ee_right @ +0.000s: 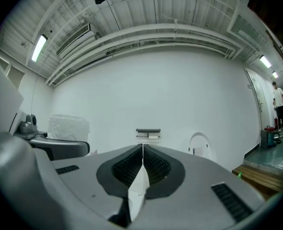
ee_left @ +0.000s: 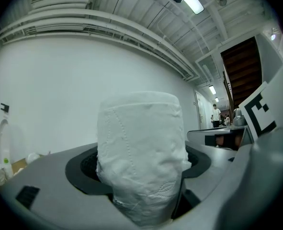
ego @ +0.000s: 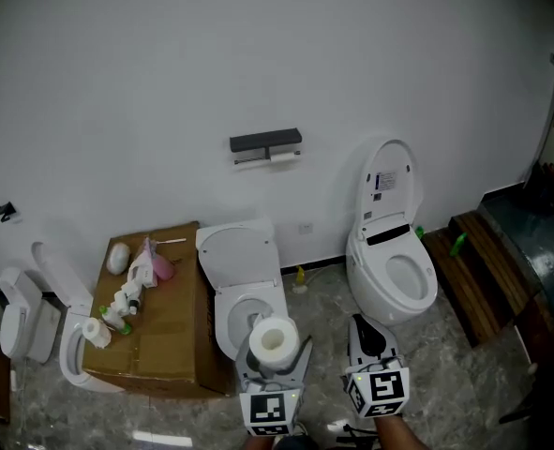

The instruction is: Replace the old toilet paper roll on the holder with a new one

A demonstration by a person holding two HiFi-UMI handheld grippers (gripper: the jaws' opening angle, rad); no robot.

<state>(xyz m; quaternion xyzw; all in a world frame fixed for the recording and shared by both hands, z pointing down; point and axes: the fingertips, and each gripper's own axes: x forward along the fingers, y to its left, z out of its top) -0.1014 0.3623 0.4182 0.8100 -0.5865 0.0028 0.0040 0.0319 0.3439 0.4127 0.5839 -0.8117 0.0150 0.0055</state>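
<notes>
My left claw point(ego: 275, 356) pinches the new roll point(ee_left: 141, 152), right claw point(ee_right: 142, 150) closed on nothing; soft paper may squash and slip before the holder point(ego: 265, 144)

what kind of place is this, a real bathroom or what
Likely a mock-up or showroom hall, not a home bathroom: several toilets stand along one white wall, a cardboard box sits between two, and the high bare ceiling has strip lights.

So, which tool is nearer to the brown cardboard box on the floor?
Left. The left tool, shut on a white toilet paper roll, is just right of the brown cardboard box; the right tool is farther right, beyond the left one.
</notes>
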